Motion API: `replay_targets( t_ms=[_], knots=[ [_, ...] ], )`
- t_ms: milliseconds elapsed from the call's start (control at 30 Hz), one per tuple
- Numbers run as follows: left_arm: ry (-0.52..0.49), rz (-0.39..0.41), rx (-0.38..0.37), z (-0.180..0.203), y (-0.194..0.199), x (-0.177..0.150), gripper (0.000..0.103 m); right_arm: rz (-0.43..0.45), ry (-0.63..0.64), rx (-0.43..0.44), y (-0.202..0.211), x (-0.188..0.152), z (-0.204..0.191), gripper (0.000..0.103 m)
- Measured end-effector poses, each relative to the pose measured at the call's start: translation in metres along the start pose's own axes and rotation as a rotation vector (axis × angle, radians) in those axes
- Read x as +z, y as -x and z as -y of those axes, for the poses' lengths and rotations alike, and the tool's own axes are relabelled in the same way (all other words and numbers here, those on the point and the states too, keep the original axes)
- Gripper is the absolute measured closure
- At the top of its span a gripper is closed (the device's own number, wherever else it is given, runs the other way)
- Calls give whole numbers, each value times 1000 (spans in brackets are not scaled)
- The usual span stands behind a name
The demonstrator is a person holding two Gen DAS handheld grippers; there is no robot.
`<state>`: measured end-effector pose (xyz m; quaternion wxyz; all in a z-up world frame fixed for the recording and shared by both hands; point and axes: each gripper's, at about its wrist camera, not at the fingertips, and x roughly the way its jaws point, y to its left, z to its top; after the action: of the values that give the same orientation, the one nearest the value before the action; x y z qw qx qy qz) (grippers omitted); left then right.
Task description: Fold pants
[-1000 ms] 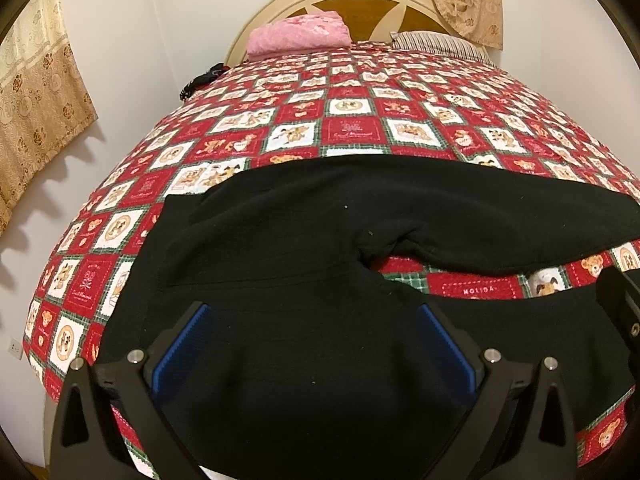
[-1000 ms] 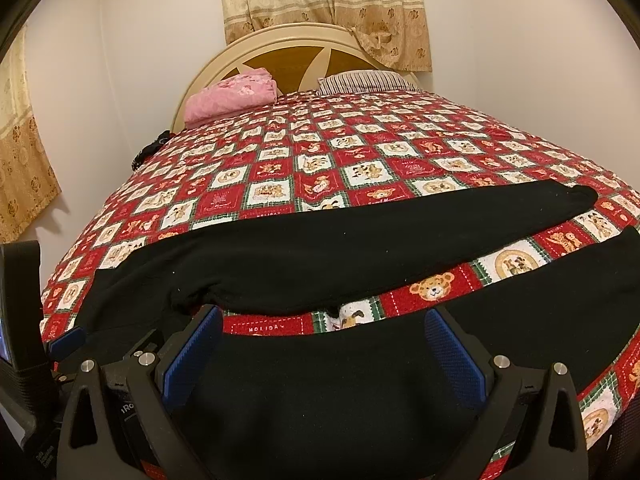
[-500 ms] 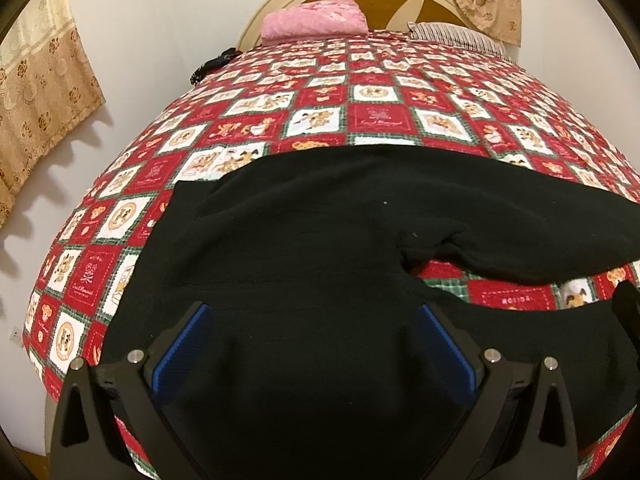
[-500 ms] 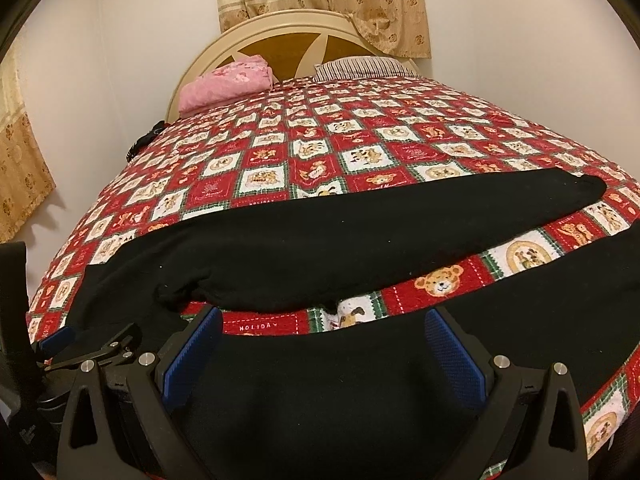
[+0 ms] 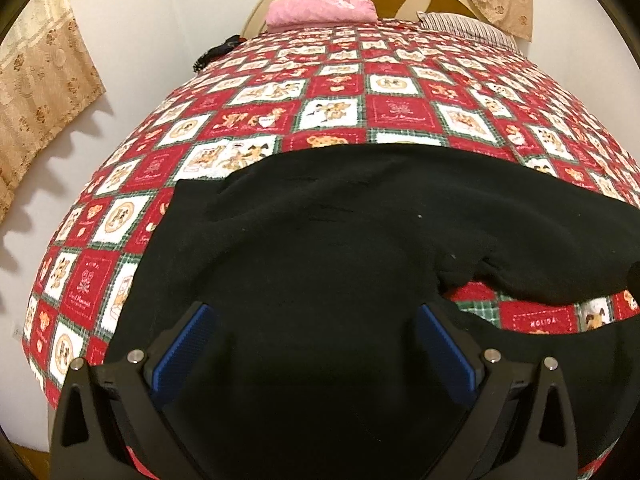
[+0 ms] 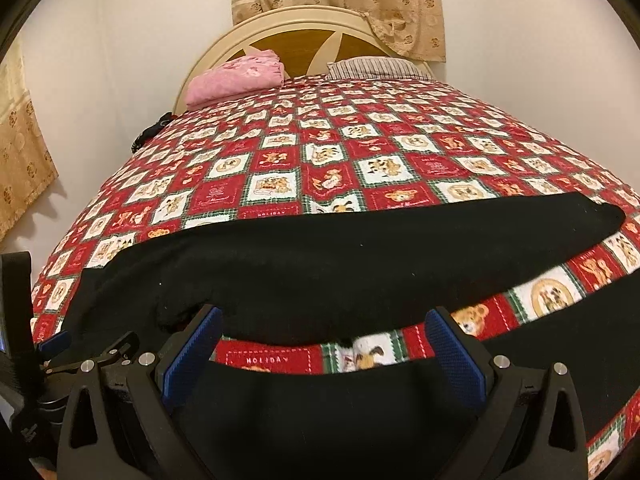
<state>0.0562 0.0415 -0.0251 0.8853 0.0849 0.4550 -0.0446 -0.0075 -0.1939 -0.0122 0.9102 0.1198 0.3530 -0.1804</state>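
Patchwork bedspread [image 5: 400,112] under spread black pants [image 5: 320,248]; left gripper [image 5: 316,344] and right gripper [image 6: 320,348] both apart, empty; fold unstarted; next, pinch near leg.

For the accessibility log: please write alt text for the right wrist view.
Black pants lie spread across a red teddy-bear quilt, legs apart, with the open right gripper over the near leg. Beyond are a pink folded blanket, striped pillow and headboard.
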Motion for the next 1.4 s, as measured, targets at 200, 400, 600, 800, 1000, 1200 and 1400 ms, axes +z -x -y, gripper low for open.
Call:
replay_targets(
  t_ms=[200,400,600,800,1000,1200,1400],
  knots=[
    [79,-14,-29,-64,-6,24,0,-32,143,81,-18,21,-8,1],
    [193,-12,-51,-133,-29,51,0,-84,247,157,-61,53,-19,1],
    [257,-114,-116,-153,-77,66,0,-150,339,173,-113,69,-37,6],
    [296,-185,-209,-153,-111,72,4,-180,418,163,-148,85,-43,9],
    [233,-159,-175,-143,-118,77,5,-257,488,140,-186,82,-52,10],
    [225,-83,-167,-150,-118,78,31,-252,504,282,-181,77,-54,54],
    [245,-71,-229,-150,-114,90,82,-227,557,309,-155,73,-65,97]
  ],
)
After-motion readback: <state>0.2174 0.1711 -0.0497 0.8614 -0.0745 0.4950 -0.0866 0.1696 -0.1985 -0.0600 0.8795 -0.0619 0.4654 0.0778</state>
